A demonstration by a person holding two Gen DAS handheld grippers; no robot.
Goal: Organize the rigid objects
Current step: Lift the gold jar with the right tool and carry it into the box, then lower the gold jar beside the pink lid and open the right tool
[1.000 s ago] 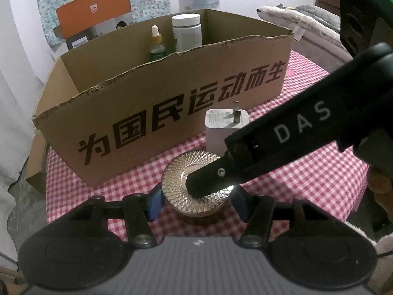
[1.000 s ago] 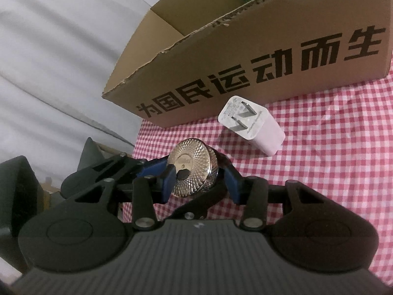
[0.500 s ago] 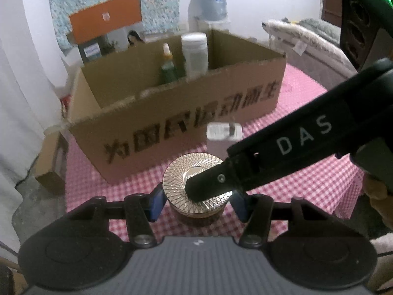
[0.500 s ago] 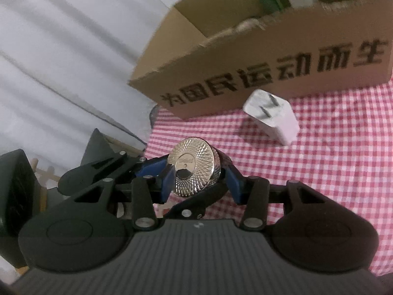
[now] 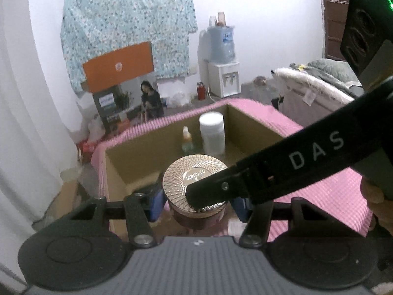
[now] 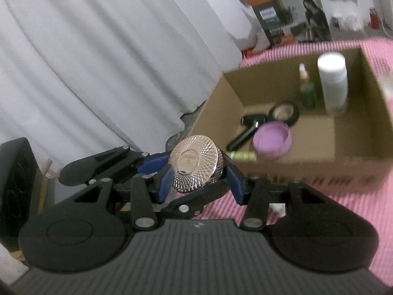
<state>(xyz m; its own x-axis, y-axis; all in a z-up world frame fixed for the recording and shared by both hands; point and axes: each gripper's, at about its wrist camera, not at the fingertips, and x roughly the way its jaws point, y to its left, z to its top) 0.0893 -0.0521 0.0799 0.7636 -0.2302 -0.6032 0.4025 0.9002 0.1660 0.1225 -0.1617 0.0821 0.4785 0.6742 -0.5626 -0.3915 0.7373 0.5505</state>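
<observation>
step: carrying the gold-lidded jar above the cardboard box rim | left gripper clamping its body, right gripper pinching the lid, jaws just easing wider | next: lowering into bare floor beside the purple tub

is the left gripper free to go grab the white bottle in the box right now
Probably not: the left gripper is occupied, holding the gold-lidded jar together with the right gripper. The white bottle itself stands unobstructed.
</observation>
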